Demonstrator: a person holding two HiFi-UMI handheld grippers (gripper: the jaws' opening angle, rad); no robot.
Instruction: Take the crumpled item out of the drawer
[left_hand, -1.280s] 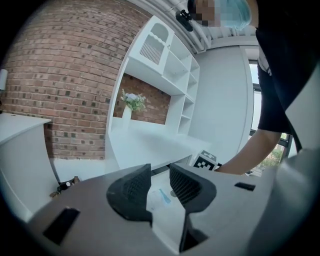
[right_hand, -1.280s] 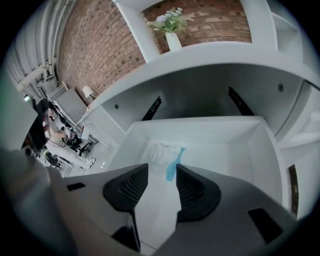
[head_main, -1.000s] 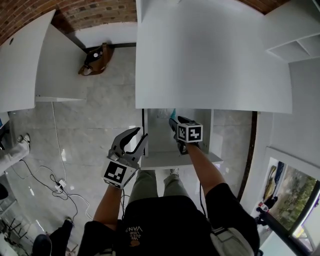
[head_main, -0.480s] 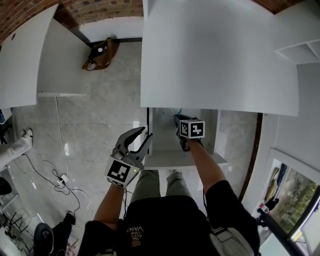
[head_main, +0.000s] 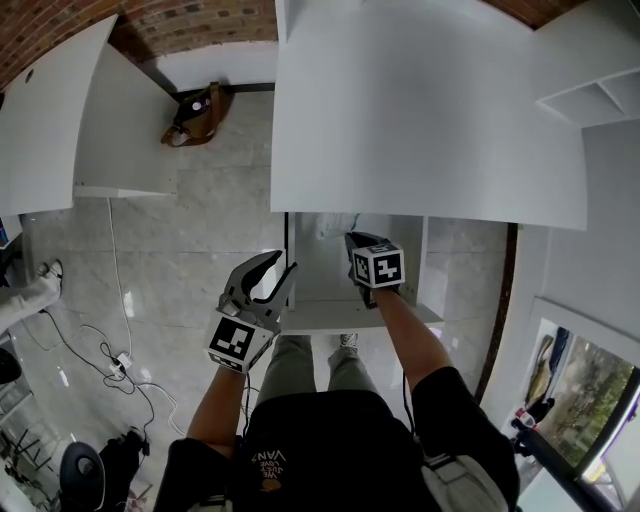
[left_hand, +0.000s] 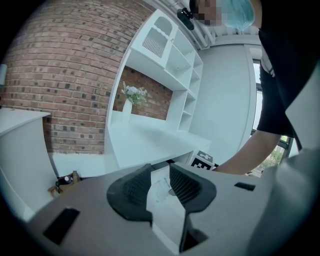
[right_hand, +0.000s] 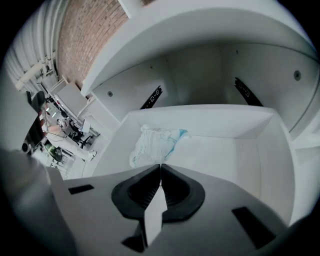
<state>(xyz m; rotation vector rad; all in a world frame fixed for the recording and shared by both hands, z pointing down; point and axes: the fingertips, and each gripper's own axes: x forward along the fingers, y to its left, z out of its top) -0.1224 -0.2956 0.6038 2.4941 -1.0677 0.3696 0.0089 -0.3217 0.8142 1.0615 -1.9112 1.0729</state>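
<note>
Crumpled item (right_hand: 157, 142): white w/ teal print, lies on the drawer floor, rear-left part, near the left wall. Not lifted yet.
R gripper (right_hand: 160, 167): inside the drawer, jaws closing & nearly together. Tips sit right on the item's near edge. Looks like only a thin fold is nipped, nothing else btwn them.
Grip quality: shallow bite, by my read. Light crumpled stuff can slip out of a tip pinch, so let the jaws finish closing before any pull. If the fold slides free, reopen & go deeper into the bulk.
Lift path: come fwd toward the person first, then rise, slow at the start. Watch whether the whole item follows or just one flap stretches.
Drawer (right_hand: 220, 122): white, pulled out. Left wall is close beside the item, so keep the R gripper off it on the way out.
Desk top (head_main: 430, 110): white slab over the drawer's rear, its edge about above the item. Going straight up from there risks a knock, hence fwd first.
L gripper (head_main: 284, 264): outside the drawer, by its front-left corner, jaws well apart, holds nothing. Can't tell if it touches the drawer front. Could steady the front if the pull drags the drawer, prob not needed.
Floor: cables (head_main: 95, 365) & brown bag (head_main: 192, 118) well apart from the work, no bearing on this step.
</note>
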